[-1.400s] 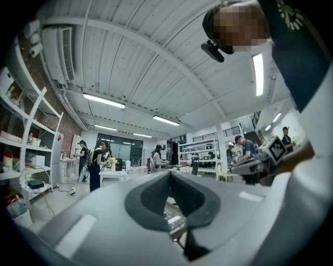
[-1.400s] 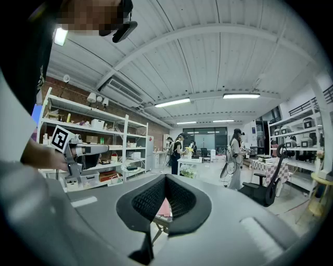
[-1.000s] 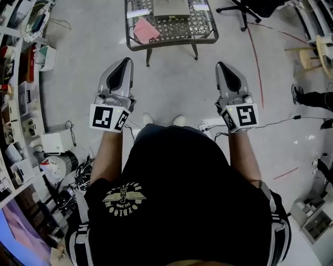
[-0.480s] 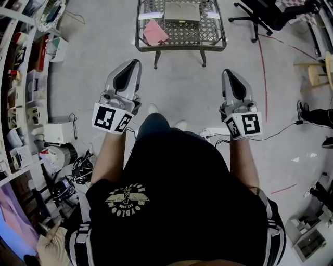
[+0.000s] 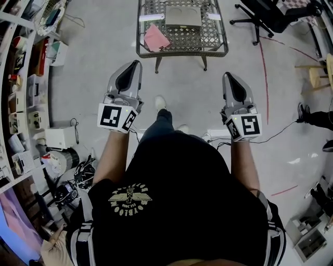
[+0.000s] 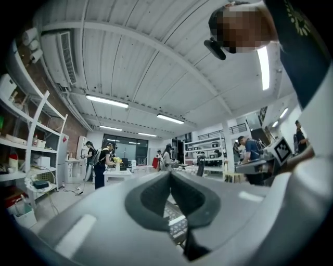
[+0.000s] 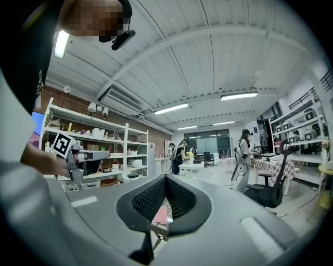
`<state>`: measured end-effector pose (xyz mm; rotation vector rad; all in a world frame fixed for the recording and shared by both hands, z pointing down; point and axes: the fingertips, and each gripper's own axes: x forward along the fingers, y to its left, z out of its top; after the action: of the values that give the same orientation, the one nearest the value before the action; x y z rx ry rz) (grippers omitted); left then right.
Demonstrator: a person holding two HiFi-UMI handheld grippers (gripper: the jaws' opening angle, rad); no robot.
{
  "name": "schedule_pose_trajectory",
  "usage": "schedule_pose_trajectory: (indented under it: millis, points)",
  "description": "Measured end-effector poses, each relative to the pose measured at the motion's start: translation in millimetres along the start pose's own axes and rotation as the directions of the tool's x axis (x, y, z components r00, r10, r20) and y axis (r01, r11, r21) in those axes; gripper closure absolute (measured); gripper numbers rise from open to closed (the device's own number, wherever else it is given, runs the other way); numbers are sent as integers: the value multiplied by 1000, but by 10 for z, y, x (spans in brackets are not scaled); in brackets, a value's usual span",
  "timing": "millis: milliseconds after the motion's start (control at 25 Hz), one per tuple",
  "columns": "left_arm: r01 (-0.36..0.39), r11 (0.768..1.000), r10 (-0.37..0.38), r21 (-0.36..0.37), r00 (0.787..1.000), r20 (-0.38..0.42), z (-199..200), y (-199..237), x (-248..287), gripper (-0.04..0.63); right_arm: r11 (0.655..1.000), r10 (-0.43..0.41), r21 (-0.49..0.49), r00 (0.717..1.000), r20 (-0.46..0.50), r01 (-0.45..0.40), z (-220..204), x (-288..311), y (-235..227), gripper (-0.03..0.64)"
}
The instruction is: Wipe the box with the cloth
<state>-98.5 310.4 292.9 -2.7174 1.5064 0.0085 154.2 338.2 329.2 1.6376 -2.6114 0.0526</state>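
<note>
A pink cloth (image 5: pixel 156 37) lies on the left part of a metal lattice table (image 5: pixel 218 47) at the top of the head view. A flat grey box (image 5: pixel 183 17) sits on the same table, further back. My left gripper (image 5: pixel 136 63) and right gripper (image 5: pixel 227 76) are held level over the floor, side by side, short of the table. Both are shut with nothing between their jaws. In the right gripper view the pink cloth (image 7: pixel 162 214) shows through the gap below the shut jaws of the right gripper (image 7: pixel 166 177). The left gripper (image 6: pixel 169 175) points at the lattice table (image 6: pixel 176 221).
Cluttered shelves (image 5: pixel 21 78) run along the left. An office chair (image 5: pixel 260 13) stands at the top right and a wooden stool (image 5: pixel 317 70) at the right edge. Cables and a power strip (image 5: pixel 213 134) lie on the floor by my feet. Several people (image 6: pixel 101 163) stand further off.
I have stepped toward the table with one foot forward. Both grippers have come closer to it, still shut and empty.
</note>
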Motion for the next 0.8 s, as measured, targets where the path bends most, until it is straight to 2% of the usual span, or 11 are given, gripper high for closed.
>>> schedule_pose_trajectory:
  millis: [400, 800]
  points:
    - [42, 998, -42, -35, 999, 4, -92, 616, 671, 595, 1000, -15, 2, 999, -46, 15, 16, 858, -182, 610]
    - [46, 997, -45, -64, 999, 4, -217, 1631, 1183, 595, 1000, -15, -20, 997, -74, 14, 139, 2001, -88, 609]
